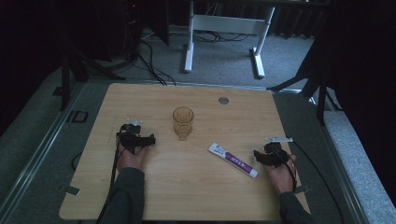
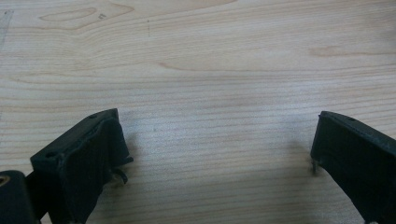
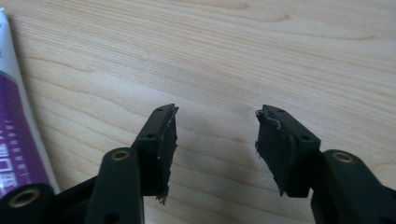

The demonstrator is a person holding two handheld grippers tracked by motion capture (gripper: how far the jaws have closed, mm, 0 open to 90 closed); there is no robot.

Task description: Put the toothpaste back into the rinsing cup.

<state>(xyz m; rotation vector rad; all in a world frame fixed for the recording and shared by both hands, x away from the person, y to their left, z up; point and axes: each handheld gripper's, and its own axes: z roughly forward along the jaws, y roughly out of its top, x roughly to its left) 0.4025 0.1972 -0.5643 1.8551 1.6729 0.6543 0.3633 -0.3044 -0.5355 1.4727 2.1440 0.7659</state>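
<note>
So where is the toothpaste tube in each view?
High view: the tube lies right of centre on the table, just left of the right gripper.
Right gripper view: along the left edge.
Left gripper view: not in it.
Shared landmark: the wood-grain table.

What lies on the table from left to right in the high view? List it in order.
left gripper → glass cup → toothpaste tube → right gripper
</note>
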